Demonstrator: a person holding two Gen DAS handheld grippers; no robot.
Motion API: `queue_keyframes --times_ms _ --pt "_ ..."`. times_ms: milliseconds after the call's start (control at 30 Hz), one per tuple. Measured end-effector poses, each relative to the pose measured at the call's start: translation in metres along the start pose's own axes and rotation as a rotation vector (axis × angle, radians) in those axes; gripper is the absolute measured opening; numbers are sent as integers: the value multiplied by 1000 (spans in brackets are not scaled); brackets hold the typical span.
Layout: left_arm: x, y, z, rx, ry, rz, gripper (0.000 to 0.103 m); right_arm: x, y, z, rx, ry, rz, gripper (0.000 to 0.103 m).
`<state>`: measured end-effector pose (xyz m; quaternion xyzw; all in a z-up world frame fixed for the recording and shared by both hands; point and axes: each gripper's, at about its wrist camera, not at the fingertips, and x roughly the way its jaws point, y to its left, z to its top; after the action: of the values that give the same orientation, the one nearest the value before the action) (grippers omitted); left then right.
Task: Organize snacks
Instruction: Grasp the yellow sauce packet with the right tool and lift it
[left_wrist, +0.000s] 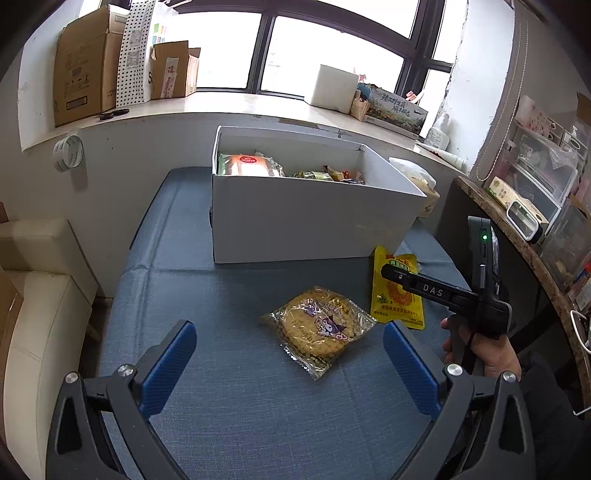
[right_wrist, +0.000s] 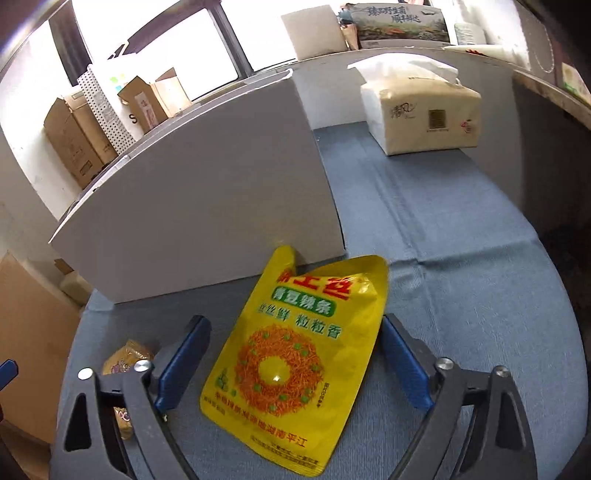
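Observation:
A yellow snack packet (right_wrist: 291, 354) lies flat on the blue cloth, its top corner against the white box (right_wrist: 203, 203). My right gripper (right_wrist: 295, 321) stands open astride it; the right pad (right_wrist: 402, 362) is at the packet's edge and the left pad (right_wrist: 181, 362) is apart from it. In the left wrist view the same yellow packet (left_wrist: 397, 291) lies under the right tool's black frame. A round cookie in clear wrap (left_wrist: 317, 325) rests just ahead of my open left gripper (left_wrist: 290, 328). The white box (left_wrist: 314, 221) holds several snacks (left_wrist: 251, 164).
A tissue pack (right_wrist: 424, 114) sits on the cloth to the right of the box. A hand (left_wrist: 480, 354) holds the right tool. A cluttered counter edge (left_wrist: 517, 236) runs along the right, a cream seat (left_wrist: 44, 295) on the left, and cardboard boxes (left_wrist: 85, 66) stand on the windowsill.

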<state>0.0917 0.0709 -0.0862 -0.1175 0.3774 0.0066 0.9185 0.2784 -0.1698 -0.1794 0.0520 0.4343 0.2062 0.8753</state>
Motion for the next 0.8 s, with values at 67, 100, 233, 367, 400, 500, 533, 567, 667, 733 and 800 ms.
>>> queue_keyframes --times_ms 67,100,233,367,400,500,533,567,667,733,800 --pt "3 0 0 -1 8 2 103 2 0 3 8 14 9 59" --pt "3 -1 -1 1 10 2 103 2 -1 4 11 19 15 58" --pt "4 -3 -1 11 11 3 103 -5 0 7 13 15 42 0" --pt "7 -4 -1 13 19 8 103 -13 18 10 -44 33 70 1" --pt "8 -4 -2 15 19 8 103 -14 21 10 -57 26 69 1" --pt "7 -5 -2 20 18 9 103 -22 22 7 -42 17 83 1" --pt "6 -5 -2 20 18 10 103 -25 22 7 -44 18 82 1" --pt "6 -4 -2 18 17 10 103 -29 24 8 -60 13 69 1" --pt "8 -4 -2 13 19 5 103 -48 30 12 -110 -3 45 1" --pt "10 -6 -3 18 23 5 103 -59 34 17 -128 -13 48 0" --pt "11 -7 -3 21 26 1 103 -65 42 22 -178 -24 11 0"
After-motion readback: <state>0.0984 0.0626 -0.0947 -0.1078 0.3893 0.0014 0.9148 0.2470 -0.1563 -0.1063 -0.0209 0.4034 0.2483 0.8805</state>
